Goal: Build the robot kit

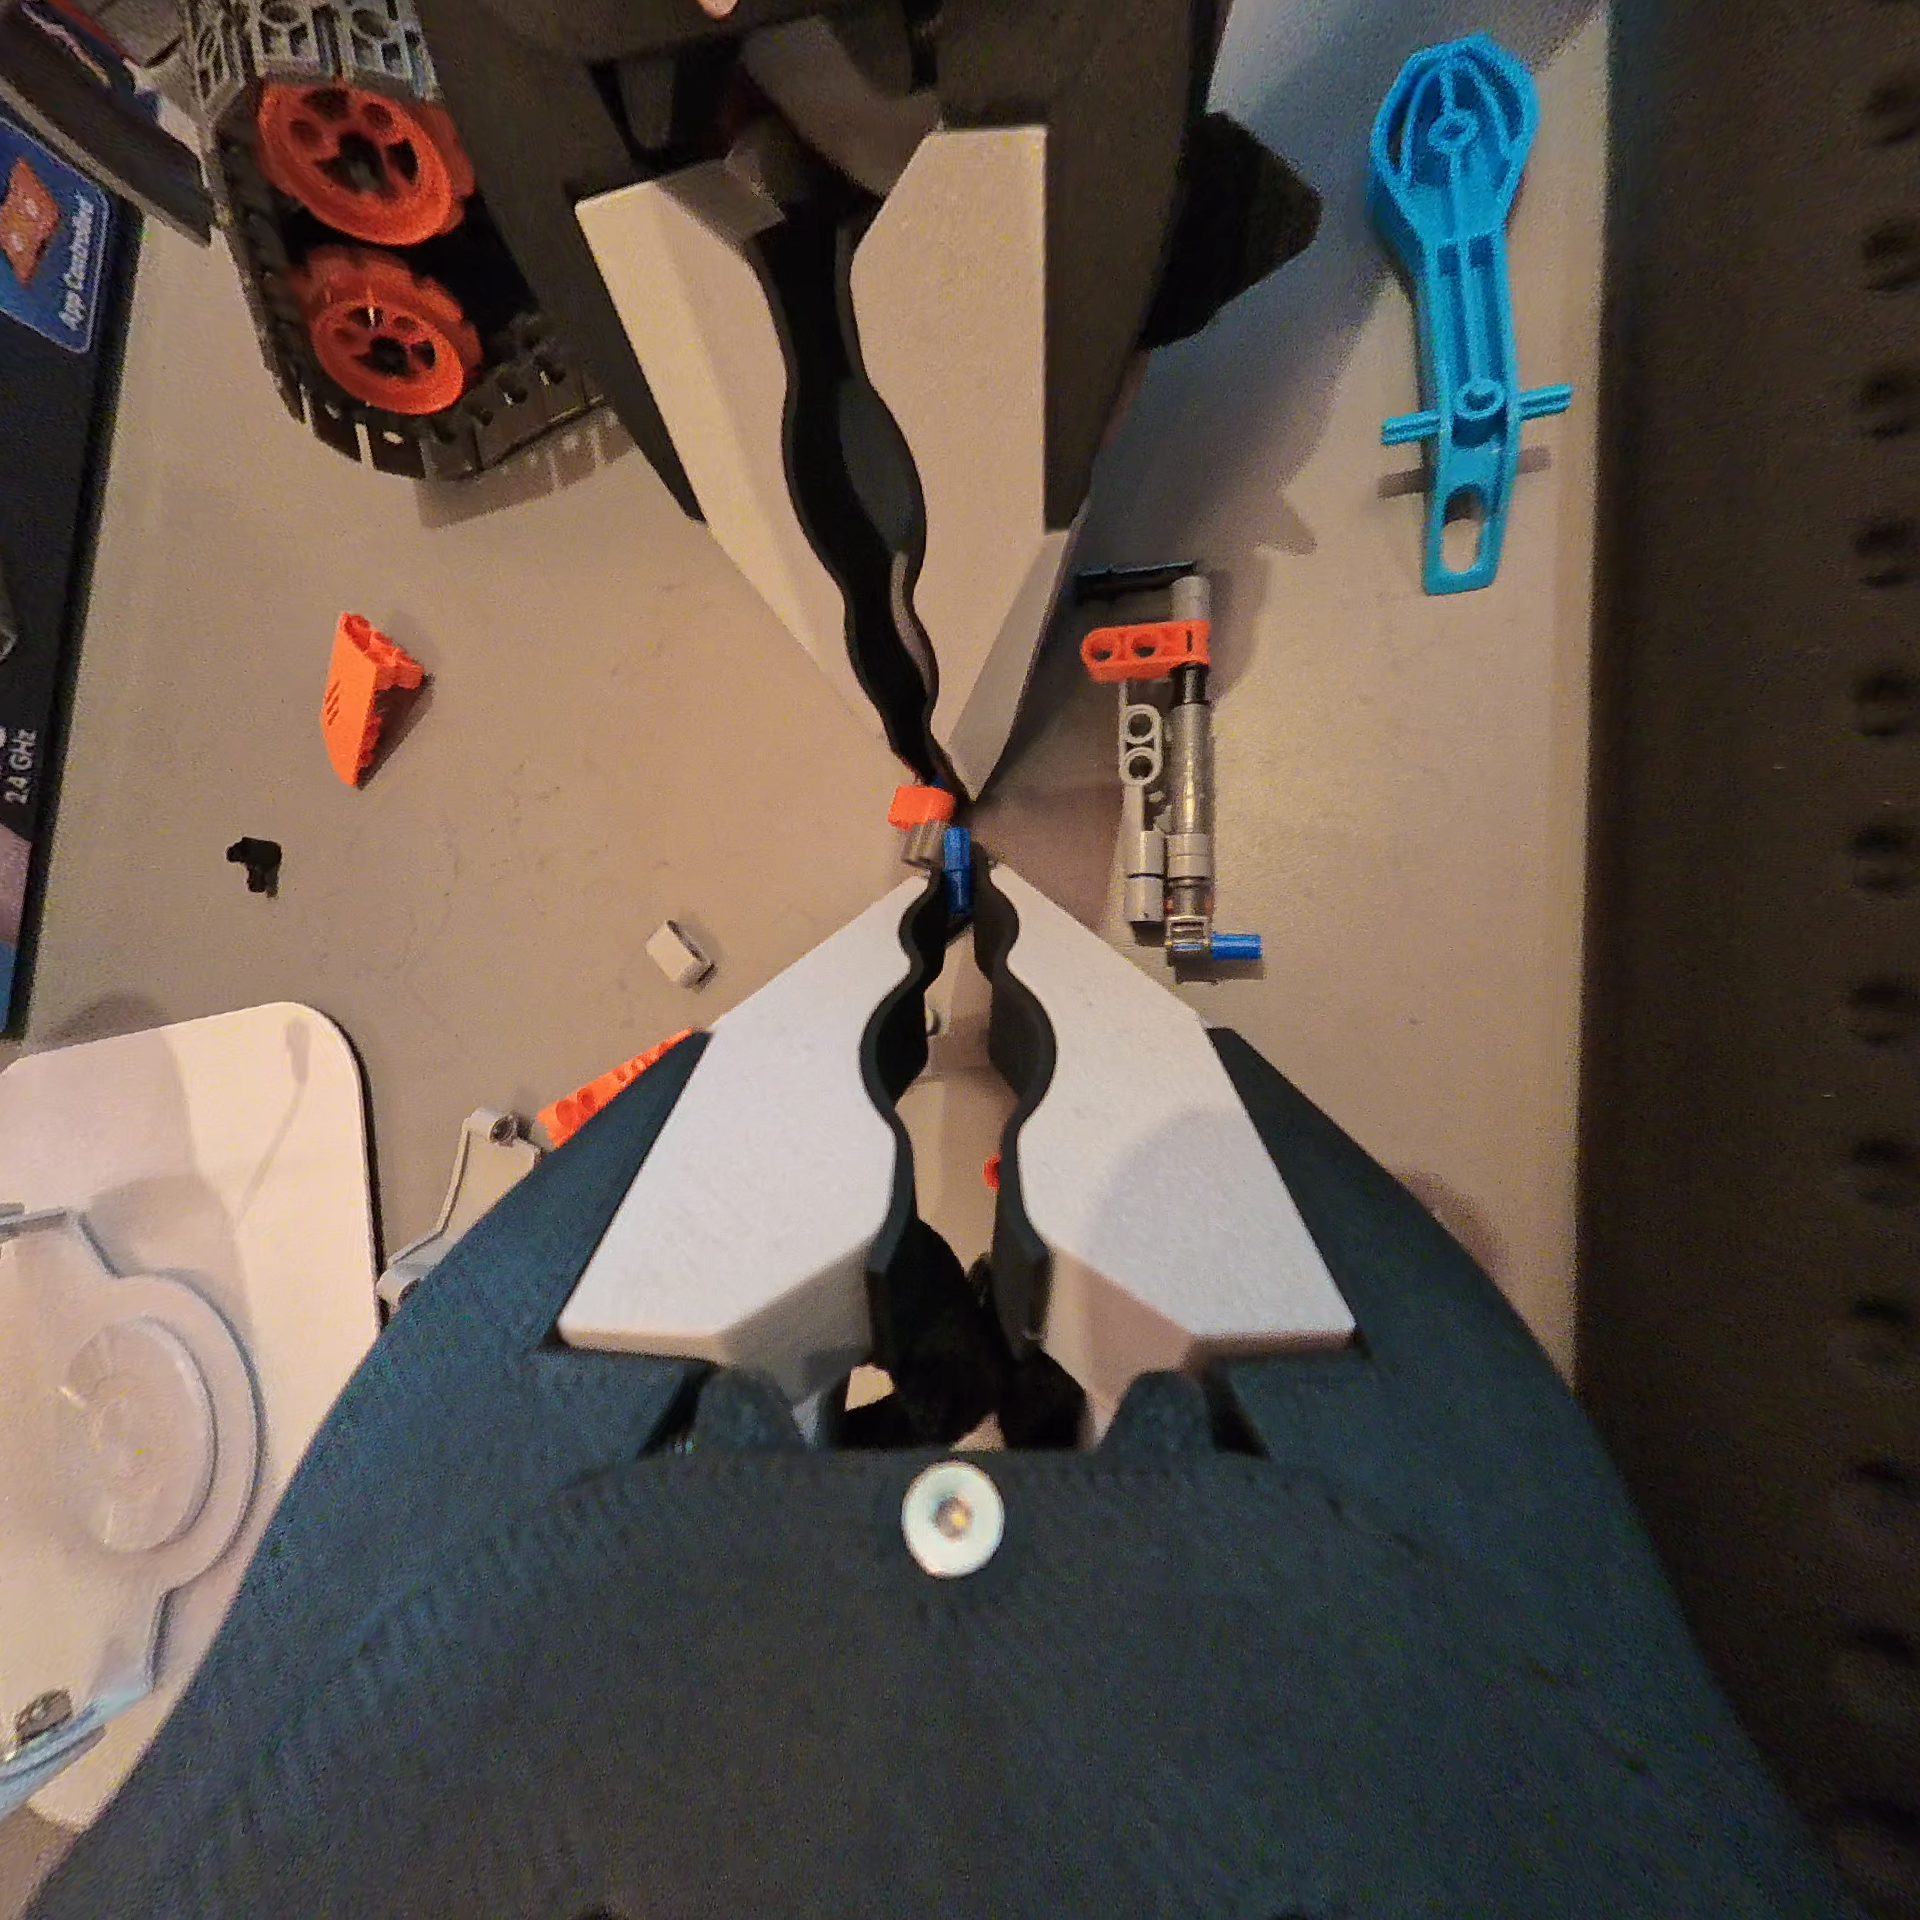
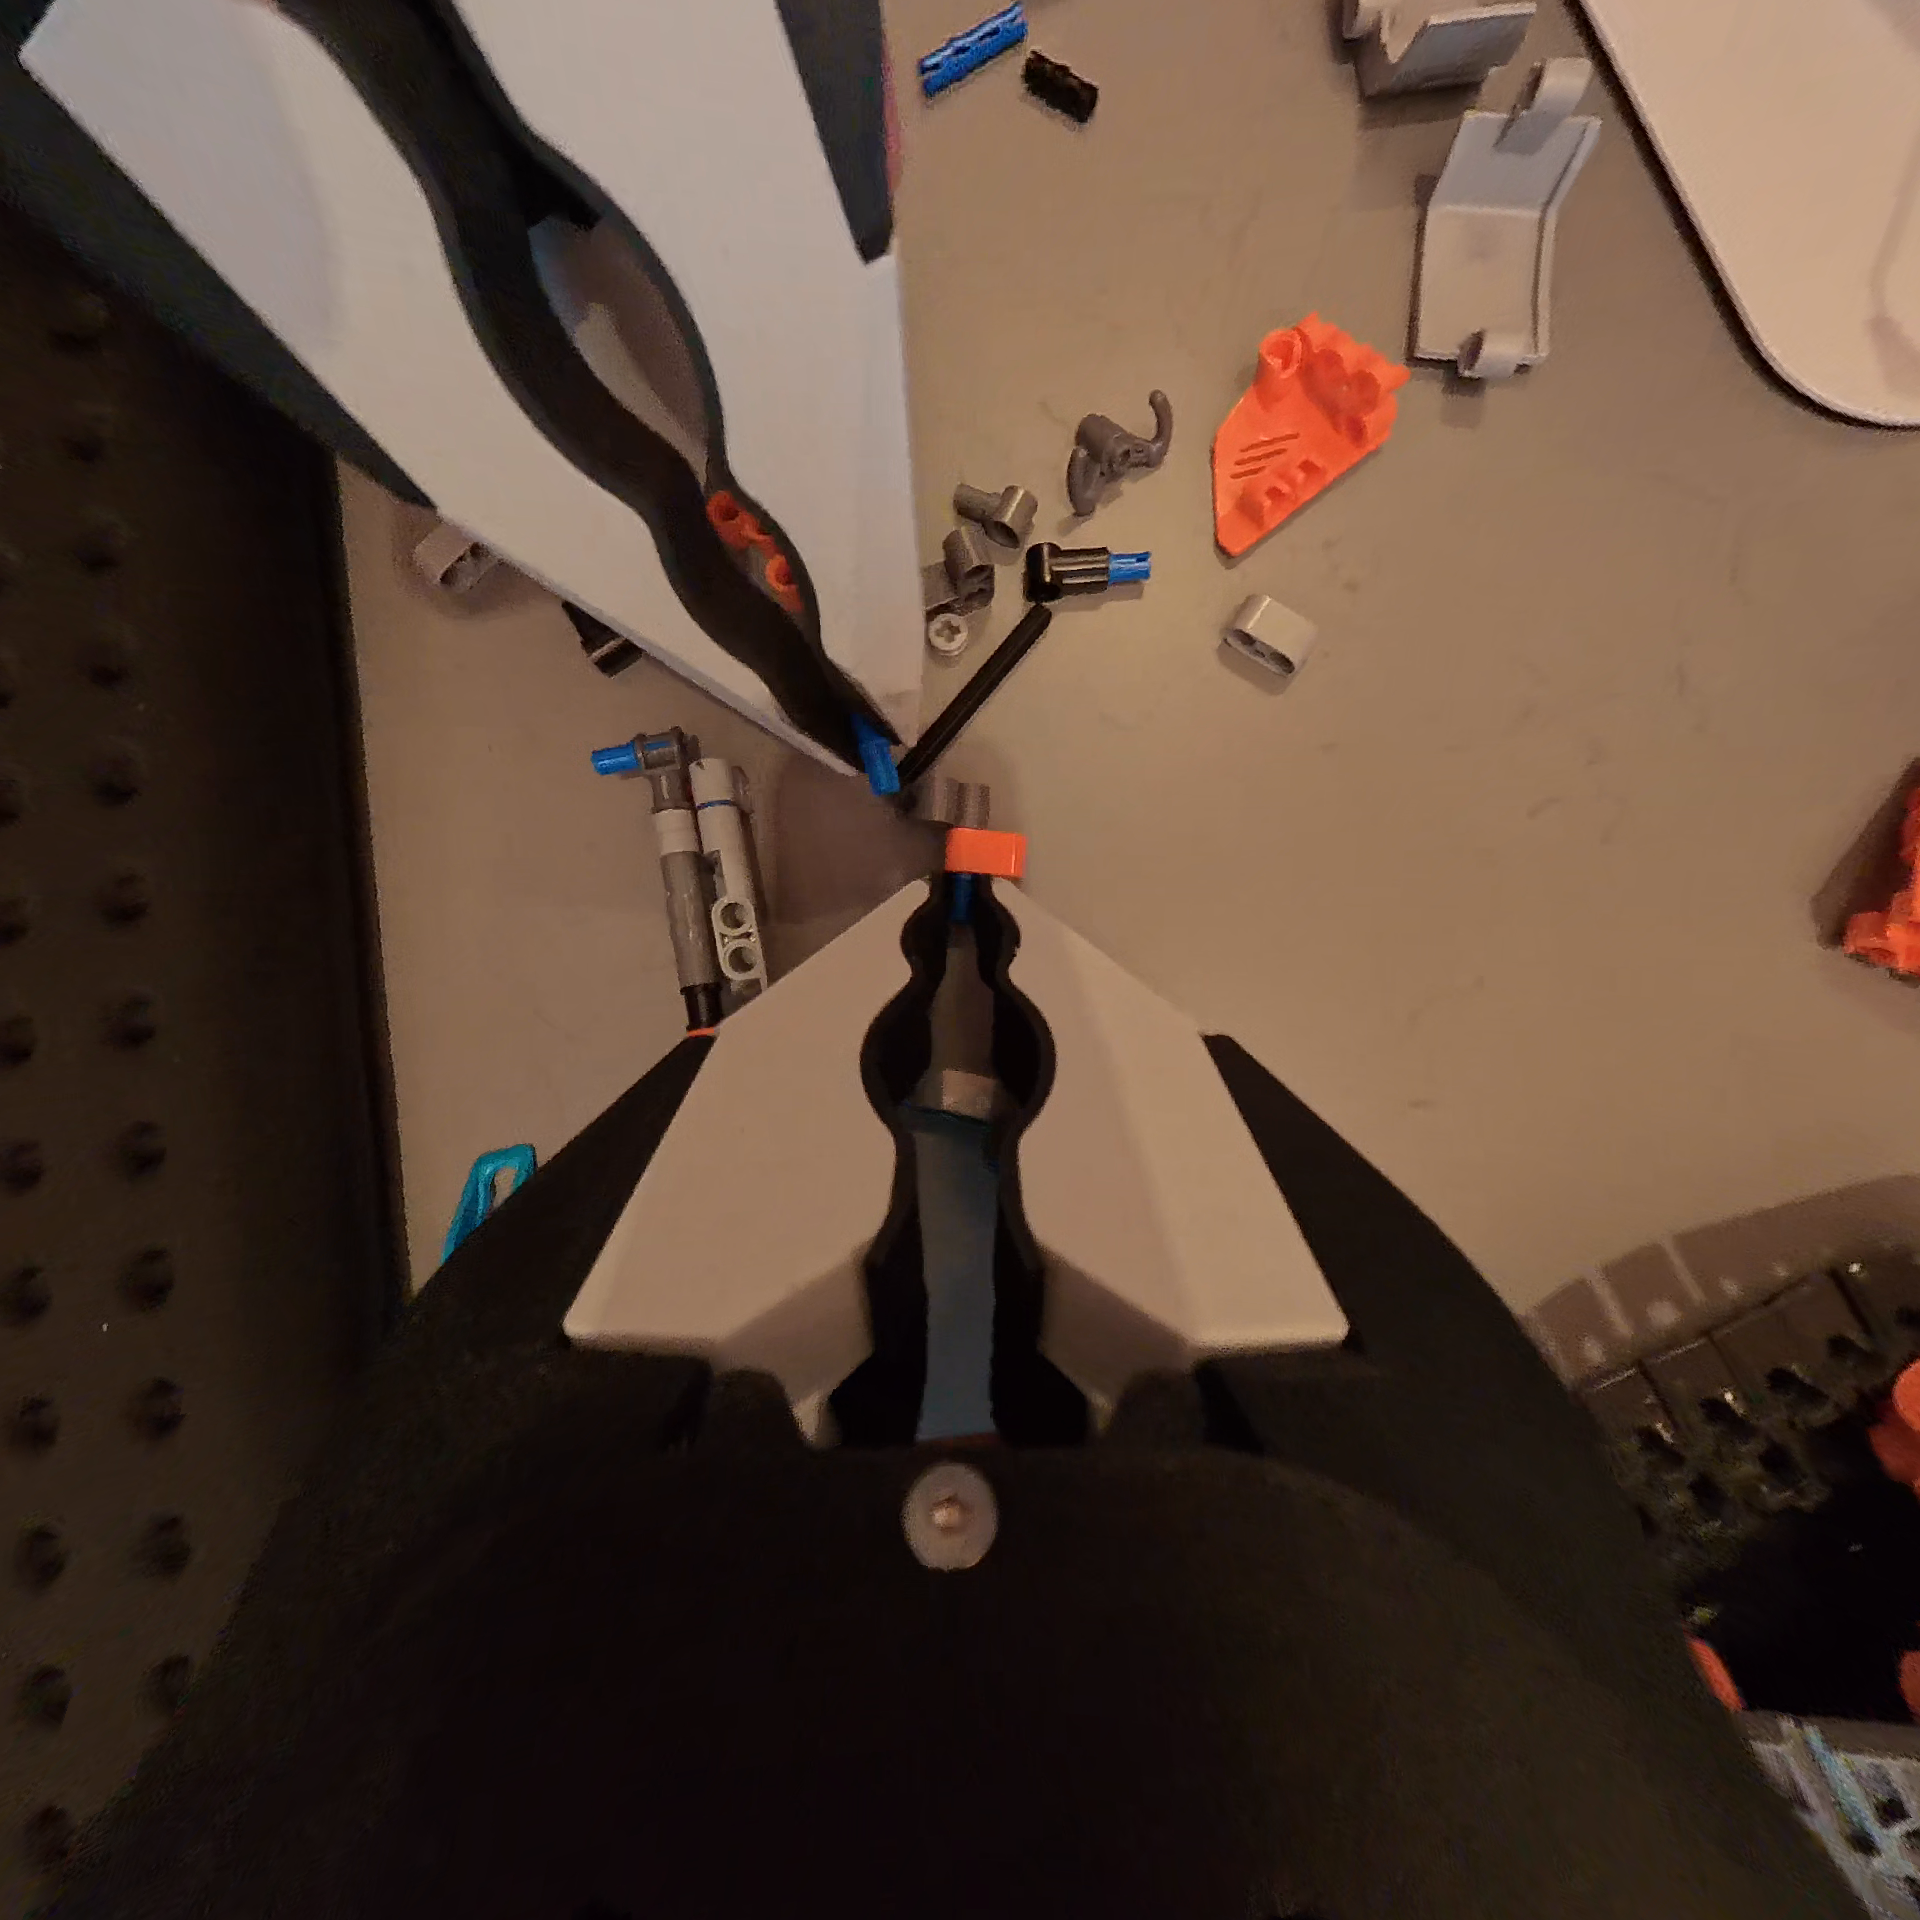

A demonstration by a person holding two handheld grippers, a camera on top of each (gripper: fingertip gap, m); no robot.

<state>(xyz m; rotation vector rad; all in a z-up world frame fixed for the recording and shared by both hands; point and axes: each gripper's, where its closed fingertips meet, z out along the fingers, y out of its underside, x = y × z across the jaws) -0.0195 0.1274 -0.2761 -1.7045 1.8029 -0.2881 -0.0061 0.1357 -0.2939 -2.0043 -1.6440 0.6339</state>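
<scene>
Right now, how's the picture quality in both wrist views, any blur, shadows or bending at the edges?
Left wrist view: the blue pin at the left gripper is fairly sharp, the tracked vehicle is soft, and the blue tool casts a soft shadow. Right wrist view: dimmer, the right gripper body nearly black, the edges stretched, the orange panel clear.

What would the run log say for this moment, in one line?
left tool: shut on blue pin | right tool: shut on orange-and-grey piece | tips meeting above table
</scene>
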